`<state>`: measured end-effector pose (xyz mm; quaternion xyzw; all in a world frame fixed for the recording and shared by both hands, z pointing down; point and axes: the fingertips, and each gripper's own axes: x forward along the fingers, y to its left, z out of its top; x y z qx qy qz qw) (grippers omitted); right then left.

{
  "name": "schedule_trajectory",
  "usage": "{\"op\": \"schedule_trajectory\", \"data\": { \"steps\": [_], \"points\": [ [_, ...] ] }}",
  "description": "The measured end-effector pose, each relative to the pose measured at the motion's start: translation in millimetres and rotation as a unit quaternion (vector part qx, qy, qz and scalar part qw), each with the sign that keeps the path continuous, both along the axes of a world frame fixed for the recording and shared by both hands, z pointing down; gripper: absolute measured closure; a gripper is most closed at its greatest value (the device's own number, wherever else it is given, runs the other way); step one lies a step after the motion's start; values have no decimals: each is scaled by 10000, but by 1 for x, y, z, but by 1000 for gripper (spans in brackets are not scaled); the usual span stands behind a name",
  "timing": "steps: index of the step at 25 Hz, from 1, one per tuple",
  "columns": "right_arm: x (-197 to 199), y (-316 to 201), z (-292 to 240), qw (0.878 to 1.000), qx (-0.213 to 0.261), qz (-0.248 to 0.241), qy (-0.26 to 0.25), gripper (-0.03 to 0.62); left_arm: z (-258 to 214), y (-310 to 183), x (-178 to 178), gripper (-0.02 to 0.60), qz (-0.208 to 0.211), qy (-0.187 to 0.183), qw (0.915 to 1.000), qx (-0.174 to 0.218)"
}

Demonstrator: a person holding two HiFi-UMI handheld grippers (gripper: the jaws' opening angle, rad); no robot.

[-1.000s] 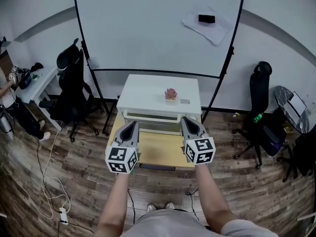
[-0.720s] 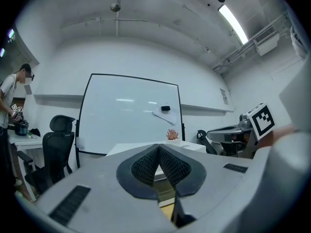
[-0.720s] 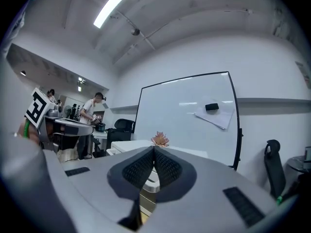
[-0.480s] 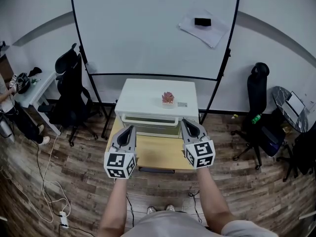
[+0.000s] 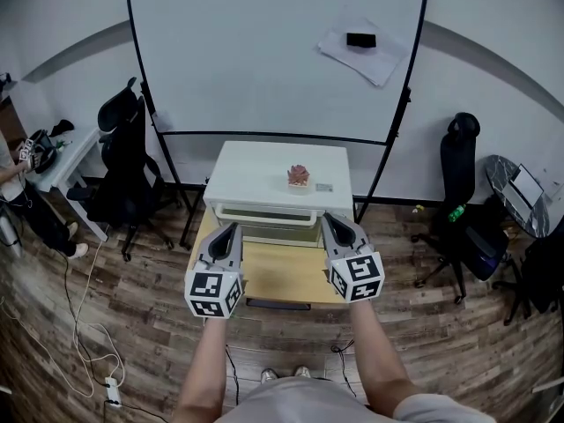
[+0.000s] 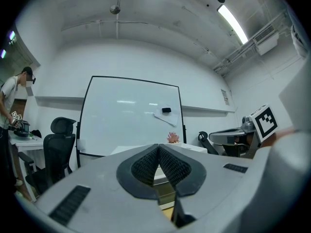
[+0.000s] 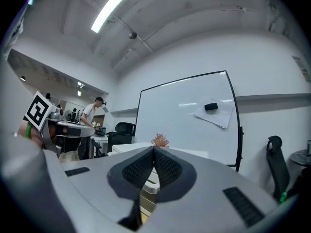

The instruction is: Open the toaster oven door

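Observation:
A white toaster oven (image 5: 280, 179) stands at the back of a small wooden table (image 5: 282, 273), door shut, its long handle (image 5: 266, 211) along the front top edge. A small pink flower (image 5: 298, 175) sits on its top. My left gripper (image 5: 233, 228) hovers above the table's left side, jaws shut and empty, tips just short of the oven front. My right gripper (image 5: 329, 223) is level with it on the right, also shut with nothing held. In the left gripper view the left gripper (image 6: 158, 148) points at the oven; in the right gripper view the right gripper (image 7: 153, 150) shows the flower (image 7: 159, 140) just above its tips.
A whiteboard (image 5: 278, 55) on a black stand rises right behind the oven. Black office chairs stand at the left (image 5: 128, 161) and right (image 5: 463, 179). A person (image 5: 18, 183) stands by a white desk at far left. Cables (image 5: 84, 342) lie on the wooden floor.
The view has shifted slightly since a second ago, with the oven a little higher in the frame. Both grippers hold the same pose, shut, in front of the oven.

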<state>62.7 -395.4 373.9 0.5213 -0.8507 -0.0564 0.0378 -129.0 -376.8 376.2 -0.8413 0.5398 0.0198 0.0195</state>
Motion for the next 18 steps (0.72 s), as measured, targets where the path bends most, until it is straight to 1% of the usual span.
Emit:
{"op": "schedule_trajectory", "data": {
  "steps": [10, 18],
  "points": [
    [1, 1, -3, 9999, 8, -52, -117, 594, -2, -2, 2, 569, 17, -8, 10000, -32],
    [0, 1, -7, 9999, 31, -117, -119, 594, -1, -4, 2, 568, -14, -33, 10000, -56]
  ]
}}
